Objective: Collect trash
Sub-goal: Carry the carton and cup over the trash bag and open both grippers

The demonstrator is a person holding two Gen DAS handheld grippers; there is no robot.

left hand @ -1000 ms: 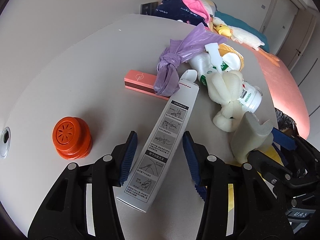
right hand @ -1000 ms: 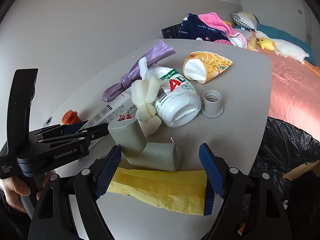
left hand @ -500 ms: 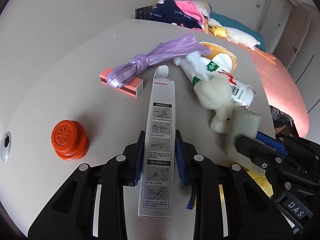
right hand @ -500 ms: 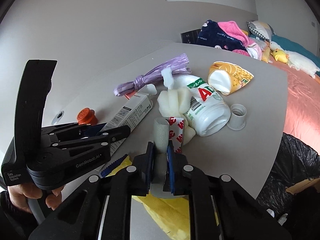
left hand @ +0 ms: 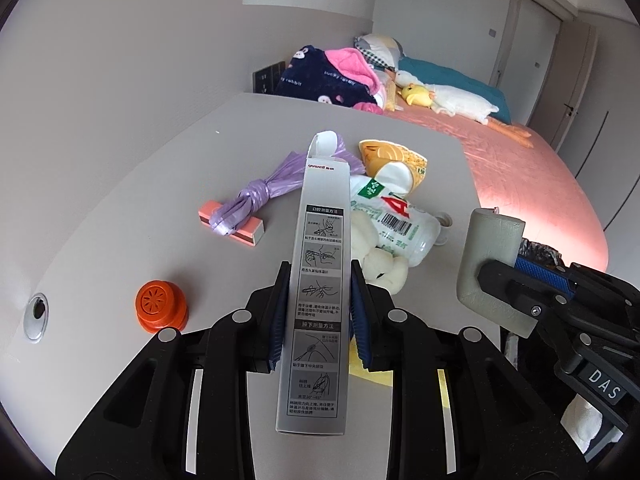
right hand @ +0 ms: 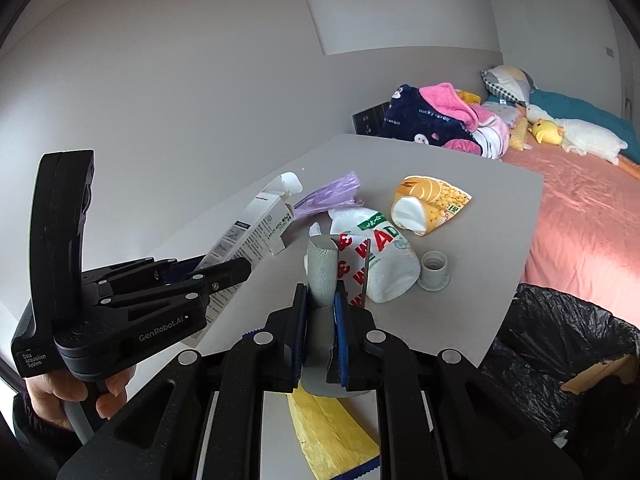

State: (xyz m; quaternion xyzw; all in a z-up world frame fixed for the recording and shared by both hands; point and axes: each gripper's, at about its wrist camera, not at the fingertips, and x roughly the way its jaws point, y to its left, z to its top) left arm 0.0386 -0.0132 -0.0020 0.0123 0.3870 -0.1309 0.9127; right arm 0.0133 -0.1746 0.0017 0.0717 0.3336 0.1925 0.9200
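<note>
1. On the far left of the worktop point(left hand: 120, 200) sits an orange cap point(left hand: 161, 312), untouched, near a metal grommet in the surface. Beyond it a pink block point(left hand: 236, 229) lies under a knotted purple bag point(left hand: 256, 196). I'd say these remain to be collected.

2. The left gripper point(left hand: 320, 312) is clamped on a long grey-white carton point(left hand: 322, 280), pads pressing both narrow sides about midway along it. The carton is off the worktop; its long axis runs straight along the gripper's fingers, open flap end pointing away toward the bed, the other end back toward the handle.

3. Just right of the carton, resting on the worktop: a white plastic bottle point(left hand: 400, 224) on its side, a cream foam lump point(left hand: 380, 264) touching it, a yellow corn snack bag point(left hand: 400, 160) behind, and a small grey cap point(right hand: 434, 272) beside the bottle's mouth.

4. The right gripper point(right hand: 320, 320) is closed tight on a grey folded wrapper point(right hand: 320, 272) with red lettering, which stands roughly upright out of the jaws, lifted clear. A yellow paper point(right hand: 332, 432) lies on the worktop below it.

5. Far right, a black trash bag point(right hand: 560, 340) gapes beside the worktop edge. Judging from this, two pieces are in hand but not yet dropped; most of the litter is left.
</note>
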